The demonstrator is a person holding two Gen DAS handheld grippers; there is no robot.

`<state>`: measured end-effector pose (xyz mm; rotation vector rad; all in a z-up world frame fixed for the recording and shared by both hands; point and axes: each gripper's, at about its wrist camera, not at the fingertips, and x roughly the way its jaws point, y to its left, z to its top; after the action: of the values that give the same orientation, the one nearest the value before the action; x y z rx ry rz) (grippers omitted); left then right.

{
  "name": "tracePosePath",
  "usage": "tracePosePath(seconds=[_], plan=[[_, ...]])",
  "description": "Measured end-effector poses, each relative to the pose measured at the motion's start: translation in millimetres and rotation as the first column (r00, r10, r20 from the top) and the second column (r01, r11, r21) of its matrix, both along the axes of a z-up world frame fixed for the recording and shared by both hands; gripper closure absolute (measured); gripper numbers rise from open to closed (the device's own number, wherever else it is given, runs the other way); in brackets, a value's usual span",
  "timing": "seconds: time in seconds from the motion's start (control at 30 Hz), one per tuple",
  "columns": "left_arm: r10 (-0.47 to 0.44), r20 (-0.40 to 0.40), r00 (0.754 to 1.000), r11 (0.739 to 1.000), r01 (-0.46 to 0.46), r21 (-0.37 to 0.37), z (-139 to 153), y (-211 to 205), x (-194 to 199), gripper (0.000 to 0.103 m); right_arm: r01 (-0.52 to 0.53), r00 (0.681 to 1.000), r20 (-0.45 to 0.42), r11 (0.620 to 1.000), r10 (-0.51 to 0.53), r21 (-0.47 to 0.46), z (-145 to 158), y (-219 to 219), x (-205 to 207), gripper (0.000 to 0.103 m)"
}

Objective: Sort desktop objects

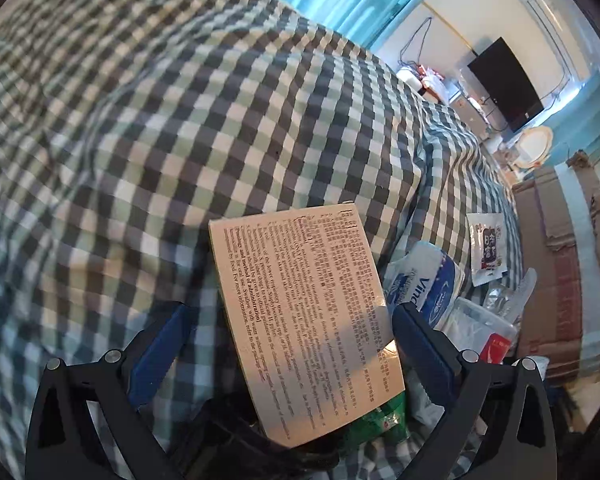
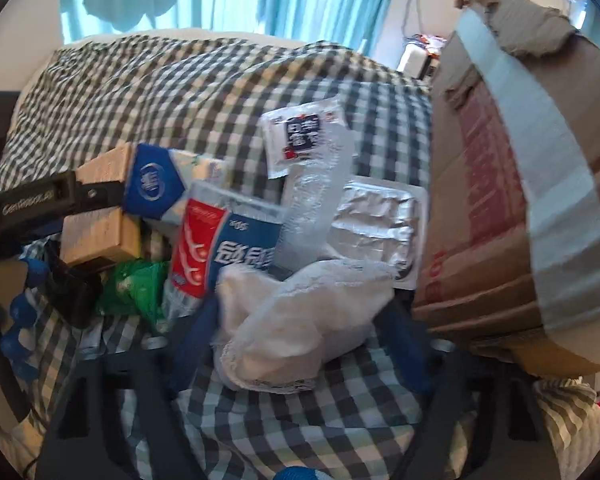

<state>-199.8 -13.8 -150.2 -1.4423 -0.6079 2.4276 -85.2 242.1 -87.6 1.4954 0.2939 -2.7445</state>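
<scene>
One tan printed box [image 1: 306,320] is seen between the spread left gripper [image 1: 292,344], untouched by its pads. One white cloth [image 2: 300,320], beside one cardboard carton [image 2: 512,200], lies between the right gripper [image 2: 300,344] fingers; contact cannot be told. One toothpaste tube [image 2: 220,248] is shown whole only in the right view.

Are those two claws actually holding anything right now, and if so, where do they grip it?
Neither clearly grips. The left gripper straddles the tan box's lower end; the right gripper brackets the white cloth, contact unclear.

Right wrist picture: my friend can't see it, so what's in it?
The right claw reaches around a crumpled white cloth on a checked blanket. Behind lie a red and blue toothpaste tube, a foil blister pack and a white sachet; a taped cardboard box stands at right.
</scene>
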Motion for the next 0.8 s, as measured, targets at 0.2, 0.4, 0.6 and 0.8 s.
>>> tracePosePath(seconds=[0.2, 0.4, 0.6, 0.8], plan=[[-0.026, 0.033, 0.999, 1.000, 0.026, -0.005, -0.1, 3.3, -16.0, 0.006, -0.037, 0.999, 0.006, 0.999, 0.037, -0.015, -0.5, -3.8, 4.3, 0.079], [-0.036, -0.038, 0.999, 0.999, 0.037, 0.003, 8.7, 0.2, 11.0, 0.019, -0.039, 0.999, -0.005, 0.997, 0.038, -0.060, 5.7, 1.2, 9.5, 0.084], [0.006, -0.183, 0.983, 0.999, -0.012, -0.032, 50.7, -17.8, 49.2, 0.021, -0.130, 0.990, -0.078, 0.981, 0.120, -0.143, 45.5, -1.5, 34.3, 0.084], [-0.024, -0.375, 0.927, 0.999, 0.010, -0.040, 111.6, -19.1, 93.4, 0.021, -0.219, 0.954, -0.246, 0.961, 0.174, -0.170, 116.6, -2.9, 70.1, 0.084]])
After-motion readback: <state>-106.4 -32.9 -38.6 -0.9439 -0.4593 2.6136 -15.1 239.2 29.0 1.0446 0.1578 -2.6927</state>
